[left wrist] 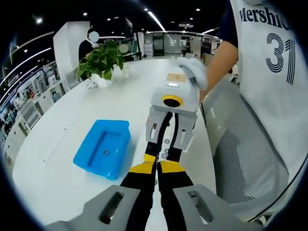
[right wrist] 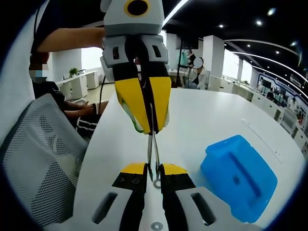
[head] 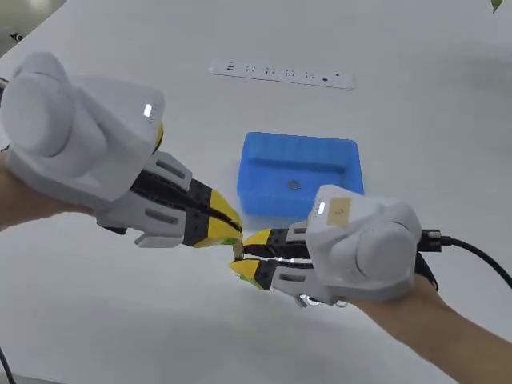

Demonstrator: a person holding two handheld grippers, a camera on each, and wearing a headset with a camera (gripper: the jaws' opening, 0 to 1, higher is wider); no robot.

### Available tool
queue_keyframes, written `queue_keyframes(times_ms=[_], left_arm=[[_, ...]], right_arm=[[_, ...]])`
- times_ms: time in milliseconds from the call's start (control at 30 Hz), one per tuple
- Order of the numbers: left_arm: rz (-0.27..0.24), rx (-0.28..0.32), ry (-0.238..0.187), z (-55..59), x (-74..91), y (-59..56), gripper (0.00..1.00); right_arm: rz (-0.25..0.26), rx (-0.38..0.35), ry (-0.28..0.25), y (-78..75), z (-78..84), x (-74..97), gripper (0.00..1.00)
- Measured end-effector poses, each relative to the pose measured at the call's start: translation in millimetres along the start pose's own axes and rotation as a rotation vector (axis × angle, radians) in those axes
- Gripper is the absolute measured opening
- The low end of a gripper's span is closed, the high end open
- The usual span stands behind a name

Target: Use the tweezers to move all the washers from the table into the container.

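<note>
The left gripper [head: 228,228] and the right gripper [head: 246,258] meet tip to tip over the near part of the white worktop [head: 120,320]. In the right gripper view, the left tongs come in from the top and are closed on the upper end of the tweezers [right wrist: 152,149]. The tweezers' legs run down between the right tongs, which sit close on either side of them. Whether the right tongs press on the legs cannot be told.

One washer [right wrist: 157,183] lies on the worktop at the tips of the tweezers, and a second washer [right wrist: 157,225] lies nearer, between the right tongs' bases. The blue container [head: 272,196] stands just beyond the grippers, with one washer [head: 294,186] lying on its floor. A white power strip [head: 280,74] lies on the far side of the worktop, well apart from the container.
</note>
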State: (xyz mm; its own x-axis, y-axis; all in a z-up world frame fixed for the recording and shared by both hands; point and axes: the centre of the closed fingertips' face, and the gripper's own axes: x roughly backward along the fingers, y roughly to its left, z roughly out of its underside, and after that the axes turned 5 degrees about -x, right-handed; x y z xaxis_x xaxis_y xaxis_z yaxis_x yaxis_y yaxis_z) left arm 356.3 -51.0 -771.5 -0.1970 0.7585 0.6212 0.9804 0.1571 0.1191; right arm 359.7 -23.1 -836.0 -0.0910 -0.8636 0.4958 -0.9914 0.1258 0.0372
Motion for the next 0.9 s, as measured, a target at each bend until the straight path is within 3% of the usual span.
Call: queue_keyframes(times_ms=[433, 900], left_arm=[[0.012, 0.031, -0.004, 14.0, -5.3, 3.5, 0.06], [0.027, 0.043, -0.009, 14.1, -8.1, 3.5, 0.06]], right_arm=[[-0.001, -0.023, 0.011, -1.8, 11.5, -8.1, 0.12], [-0.011, -0.027, 0.018, -1.9, 13.9, -9.3, 0.12]])
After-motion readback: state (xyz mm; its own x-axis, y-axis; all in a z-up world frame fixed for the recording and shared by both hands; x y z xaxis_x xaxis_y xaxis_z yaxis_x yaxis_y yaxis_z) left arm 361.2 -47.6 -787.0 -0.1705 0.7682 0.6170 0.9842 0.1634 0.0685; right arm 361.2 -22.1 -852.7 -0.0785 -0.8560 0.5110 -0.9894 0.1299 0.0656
